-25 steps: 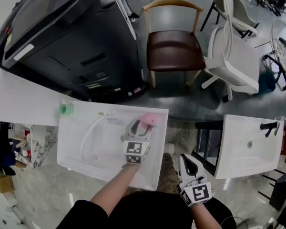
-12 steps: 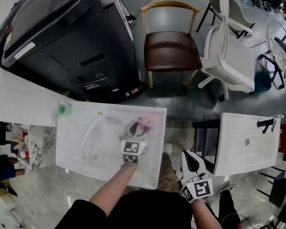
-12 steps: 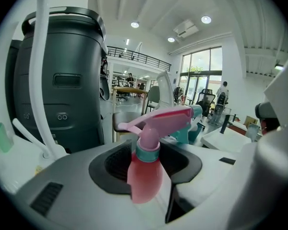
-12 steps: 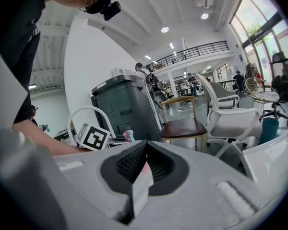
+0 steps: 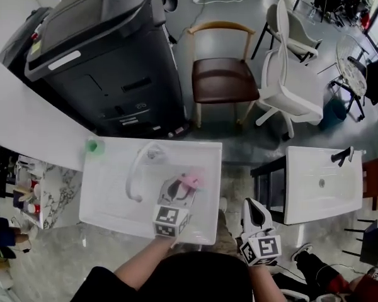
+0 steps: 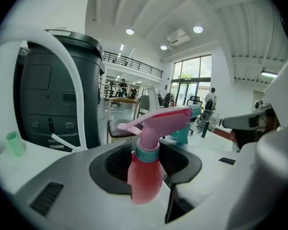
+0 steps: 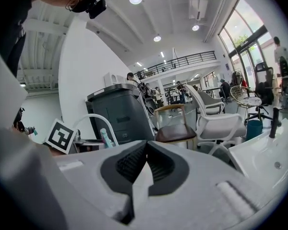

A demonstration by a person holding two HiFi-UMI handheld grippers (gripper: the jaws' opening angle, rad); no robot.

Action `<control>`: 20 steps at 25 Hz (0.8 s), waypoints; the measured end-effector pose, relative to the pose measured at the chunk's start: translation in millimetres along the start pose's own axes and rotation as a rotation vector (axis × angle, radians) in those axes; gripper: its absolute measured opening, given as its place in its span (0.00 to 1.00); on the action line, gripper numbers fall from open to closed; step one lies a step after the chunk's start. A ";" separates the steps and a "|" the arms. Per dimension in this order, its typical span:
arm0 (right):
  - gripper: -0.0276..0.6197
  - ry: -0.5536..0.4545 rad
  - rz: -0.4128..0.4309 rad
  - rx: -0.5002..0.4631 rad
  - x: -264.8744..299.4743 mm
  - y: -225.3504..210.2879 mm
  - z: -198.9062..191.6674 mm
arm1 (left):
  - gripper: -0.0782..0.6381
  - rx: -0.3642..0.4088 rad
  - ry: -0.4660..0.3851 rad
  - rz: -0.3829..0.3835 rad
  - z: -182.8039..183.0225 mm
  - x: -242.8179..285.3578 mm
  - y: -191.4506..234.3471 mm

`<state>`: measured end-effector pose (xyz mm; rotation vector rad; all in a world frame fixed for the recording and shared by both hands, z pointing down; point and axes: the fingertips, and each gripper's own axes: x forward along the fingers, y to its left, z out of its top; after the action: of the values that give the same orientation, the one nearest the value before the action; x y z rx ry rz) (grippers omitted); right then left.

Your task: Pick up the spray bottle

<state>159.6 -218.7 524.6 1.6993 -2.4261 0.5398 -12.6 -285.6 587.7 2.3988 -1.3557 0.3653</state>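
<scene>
Spray bottle (image 6: 145, 176) has moved back, gripped in closing jaws of left tool (image 5: 178, 189).

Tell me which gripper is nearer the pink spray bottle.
Left. The left gripper is closing its jaws on the spray bottle between them; the right gripper sits apart, right of the sink, shut and empty.

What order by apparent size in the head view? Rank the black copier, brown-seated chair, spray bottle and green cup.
1. black copier
2. brown-seated chair
3 or 4, unsure: spray bottle, partly hidden, and green cup look alike.
</scene>
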 end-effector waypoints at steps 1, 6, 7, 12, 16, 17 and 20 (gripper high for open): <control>0.04 -0.007 -0.002 -0.006 -3.7 5.8 2.0 | 0.37 0.000 -0.012 -0.007 2.7 -11.9 -4.2; 0.04 -0.021 -0.058 -0.058 -28.0 35.7 4.5 | 0.37 -0.025 -0.055 -0.045 10.6 -71.4 -23.4; 0.04 -0.025 -0.068 -0.065 -33.2 42.1 3.9 | 0.37 -0.020 -0.064 -0.050 12.0 -82.3 -26.4; 0.04 -0.052 -0.070 -0.060 -52.7 71.0 6.0 | 0.36 0.016 -0.097 -0.051 18.6 -129.9 -37.0; 0.04 -0.074 -0.063 -0.092 -62.9 91.0 12.9 | 0.36 0.035 -0.108 -0.042 19.2 -156.7 -39.5; 0.04 -0.078 -0.063 -0.104 -64.7 94.8 13.7 | 0.36 0.038 -0.112 -0.038 18.5 -161.0 -39.0; 0.04 -0.088 -0.063 -0.128 -69.5 104.5 14.7 | 0.36 0.041 -0.118 -0.028 18.7 -170.3 -36.9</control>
<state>88.8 -131.2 467.3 1.7747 -2.3986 0.3013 -66.1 -145.3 497.3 2.5055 -1.3757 0.2494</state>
